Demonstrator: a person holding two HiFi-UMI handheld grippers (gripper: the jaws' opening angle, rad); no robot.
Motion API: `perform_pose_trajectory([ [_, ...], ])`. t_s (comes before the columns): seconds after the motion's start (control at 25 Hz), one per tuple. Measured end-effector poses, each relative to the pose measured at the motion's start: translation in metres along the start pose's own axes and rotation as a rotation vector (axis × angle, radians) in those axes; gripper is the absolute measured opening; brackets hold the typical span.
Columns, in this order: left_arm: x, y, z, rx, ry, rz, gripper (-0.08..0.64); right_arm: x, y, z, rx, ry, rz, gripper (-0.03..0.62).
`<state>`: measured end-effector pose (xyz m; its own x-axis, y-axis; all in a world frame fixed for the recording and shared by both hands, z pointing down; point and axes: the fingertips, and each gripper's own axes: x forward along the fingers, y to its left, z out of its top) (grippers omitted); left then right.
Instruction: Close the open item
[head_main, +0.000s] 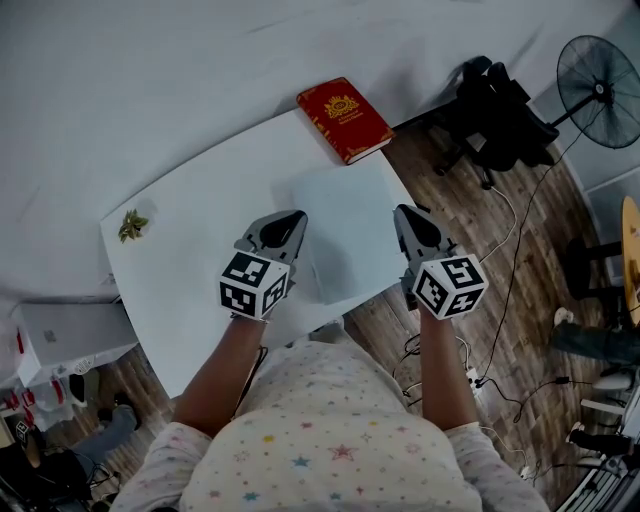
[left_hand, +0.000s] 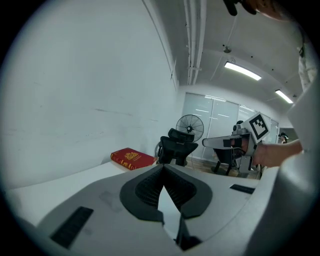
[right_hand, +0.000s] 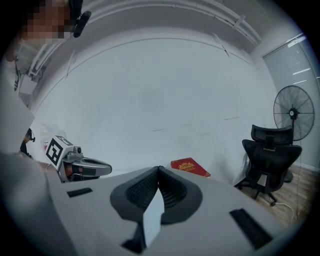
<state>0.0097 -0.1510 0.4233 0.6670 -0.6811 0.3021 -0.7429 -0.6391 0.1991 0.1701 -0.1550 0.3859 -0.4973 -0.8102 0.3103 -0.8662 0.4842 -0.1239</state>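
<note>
The person stands at the near edge of a white table (head_main: 190, 310) with a tool in each hand. The left gripper (head_main: 298, 216) has its jaws shut tip to tip. The right gripper (head_main: 400, 211) is the same, tips pressed together. Each gripper view shows a thin white strip in the gap behind the tips. It may be the table or a sheet edge, and I cannot tell which. I see nothing else caught in either one.

A pale flat sheet (head_main: 345, 235) lies between the two grippers, and the tips come right up to its left and right sides. Far to the left sits a small green sprig (head_main: 132, 225).

The red book (head_main: 345, 120) lies at the far right corner of the table, well apart from both grippers. It is lying flat and its cover looks shut. So the closing job looks done, or the open thing is not one I can pick out.

If the cover needs a last push, the right gripper is the closer one. Keep the tips together and press down softly on the middle of the cover, not near its edge. The book sits close to the table's corner, so push down, not sideways, or it could slide off.

Past the table stand a black chair (head_main: 495, 115) and a fan (head_main: 600, 78).
</note>
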Motion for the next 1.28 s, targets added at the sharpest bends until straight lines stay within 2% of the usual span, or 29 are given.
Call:
perform_pose_trajectory([
  [0.32, -0.023, 0.013, 0.038, 0.064, -0.109, 0.065, 0.012, -0.020, 0.008, 0.036, -0.112, -0.134, -0.045, 0.000],
  [0.52, -0.039, 0.013, 0.066, 0.090, -0.222, 0.096, 0.012, -0.026, 0.015, 0.047, -0.116, -0.150, -0.032, 0.000],
  [0.72, -0.056, 0.008, 0.087, 0.144, -0.289, 0.132, 0.012, -0.037, 0.018, 0.059, -0.116, -0.180, -0.024, 0.000],
  [1.12, -0.068, 0.001, 0.097, 0.140, -0.351, 0.148, 0.012, -0.050, 0.025, 0.084, -0.107, -0.271, -0.013, 0.000],
  [1.28, -0.067, -0.005, 0.097, 0.114, -0.378, 0.118, 0.012, -0.049, 0.033, 0.084, -0.121, -0.268, 0.002, 0.002],
])
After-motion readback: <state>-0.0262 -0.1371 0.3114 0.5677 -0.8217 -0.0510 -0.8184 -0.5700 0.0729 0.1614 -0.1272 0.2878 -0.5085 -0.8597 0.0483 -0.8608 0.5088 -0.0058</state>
